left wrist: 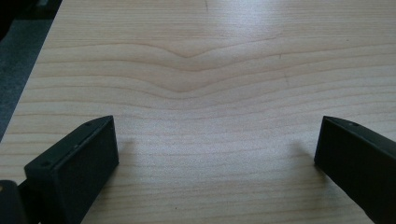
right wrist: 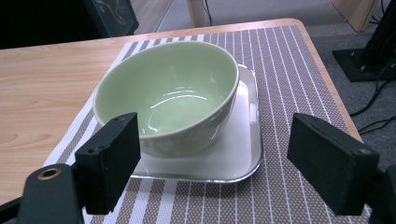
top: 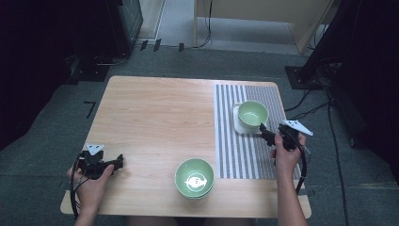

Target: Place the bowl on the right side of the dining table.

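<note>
The left jaw of the right gripper [right wrist: 215, 161] hides the near-left corner of the white square plate [right wrist: 243, 154] in the right gripper view, and the green bowl [right wrist: 173, 93] sitting on that plate covers most of its top, bowl upright and empty as far as I can see. Around it lies the striped placemat [top: 235, 155] on the wooden table [top: 155, 117], with a second green bowl [top: 194, 177] at 6 o'clock by the near edge, well apart, and the left gripper [left wrist: 217, 149] over bare wood at 8 o'clock, jaws spread wide on nothing. The right gripper's jaws stand wide apart too, gripping nothing, with the bowl on its plate just ahead at their 11 o'clock, clear of both pads.
</note>
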The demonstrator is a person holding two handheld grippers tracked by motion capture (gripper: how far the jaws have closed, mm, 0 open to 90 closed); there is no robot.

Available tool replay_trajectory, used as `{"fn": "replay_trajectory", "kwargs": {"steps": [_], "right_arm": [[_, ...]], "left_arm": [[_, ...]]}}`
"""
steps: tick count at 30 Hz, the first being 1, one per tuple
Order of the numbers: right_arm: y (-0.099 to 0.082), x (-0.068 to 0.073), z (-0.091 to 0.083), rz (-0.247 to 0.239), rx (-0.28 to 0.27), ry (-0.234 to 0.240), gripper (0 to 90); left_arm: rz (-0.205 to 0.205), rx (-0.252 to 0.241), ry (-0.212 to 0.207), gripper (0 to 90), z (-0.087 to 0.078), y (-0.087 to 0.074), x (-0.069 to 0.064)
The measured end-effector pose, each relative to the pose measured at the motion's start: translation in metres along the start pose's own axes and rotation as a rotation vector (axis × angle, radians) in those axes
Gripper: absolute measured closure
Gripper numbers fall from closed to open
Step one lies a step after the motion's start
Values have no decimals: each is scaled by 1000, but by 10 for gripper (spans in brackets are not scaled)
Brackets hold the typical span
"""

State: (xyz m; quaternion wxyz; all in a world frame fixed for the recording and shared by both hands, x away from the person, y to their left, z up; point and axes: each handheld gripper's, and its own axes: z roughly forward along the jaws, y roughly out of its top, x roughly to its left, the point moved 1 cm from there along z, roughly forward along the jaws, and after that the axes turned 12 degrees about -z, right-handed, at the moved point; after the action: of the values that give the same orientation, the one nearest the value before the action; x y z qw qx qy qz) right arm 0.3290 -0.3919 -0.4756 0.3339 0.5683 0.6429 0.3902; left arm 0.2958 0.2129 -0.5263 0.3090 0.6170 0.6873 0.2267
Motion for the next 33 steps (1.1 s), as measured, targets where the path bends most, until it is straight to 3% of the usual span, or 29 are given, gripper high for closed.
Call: {"fn": "replay_trajectory", "kwargs": {"steps": [11, 18, 33], "right_arm": [[-17, -2, -16, -9, 23, 14, 175], [-30, -6, -25, -7, 39, -4, 179], [-46, -8, -34, -8, 63, -12, 186]], "left_arm": [[-1, -1, 0, 0, 0, 0, 0], [-1, -1, 0, 0, 0, 0, 0], [-1, -1, 0, 0, 0, 0, 0]]}}
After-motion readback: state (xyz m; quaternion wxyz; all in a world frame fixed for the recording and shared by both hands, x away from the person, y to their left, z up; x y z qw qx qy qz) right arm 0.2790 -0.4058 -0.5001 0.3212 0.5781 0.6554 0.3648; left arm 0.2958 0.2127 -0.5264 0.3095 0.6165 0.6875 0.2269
